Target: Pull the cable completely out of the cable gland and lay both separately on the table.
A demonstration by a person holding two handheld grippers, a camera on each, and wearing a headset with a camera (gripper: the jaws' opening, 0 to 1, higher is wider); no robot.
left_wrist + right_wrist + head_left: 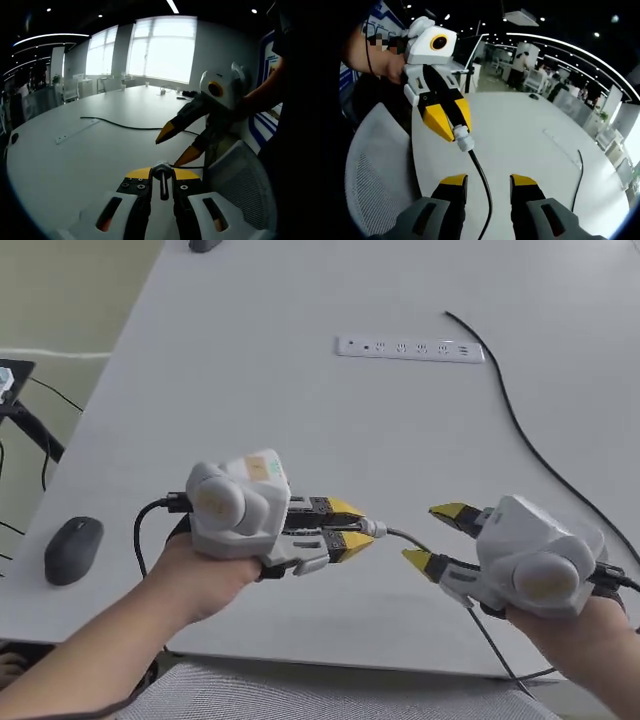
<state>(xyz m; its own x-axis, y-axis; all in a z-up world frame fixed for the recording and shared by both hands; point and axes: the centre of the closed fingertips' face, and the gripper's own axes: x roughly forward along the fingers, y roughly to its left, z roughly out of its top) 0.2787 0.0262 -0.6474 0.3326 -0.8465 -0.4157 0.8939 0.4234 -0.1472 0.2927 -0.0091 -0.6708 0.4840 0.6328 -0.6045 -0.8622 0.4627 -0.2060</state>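
L tool (348, 525) clamped on gland (373, 529) mid-frame; R tool (433, 534) open, empty; cable (402, 536) looks limp, grab near gland

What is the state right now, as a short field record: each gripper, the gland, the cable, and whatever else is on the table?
left gripper: shut on the cable gland, held above the table
right gripper: open, one jaw on either side of the cable, not clamping it
cable: dark, runs out of the gland's tip and between the right jaws
gland and cable: joined, not yet separated
also on table: power strip, long black lead, mouse
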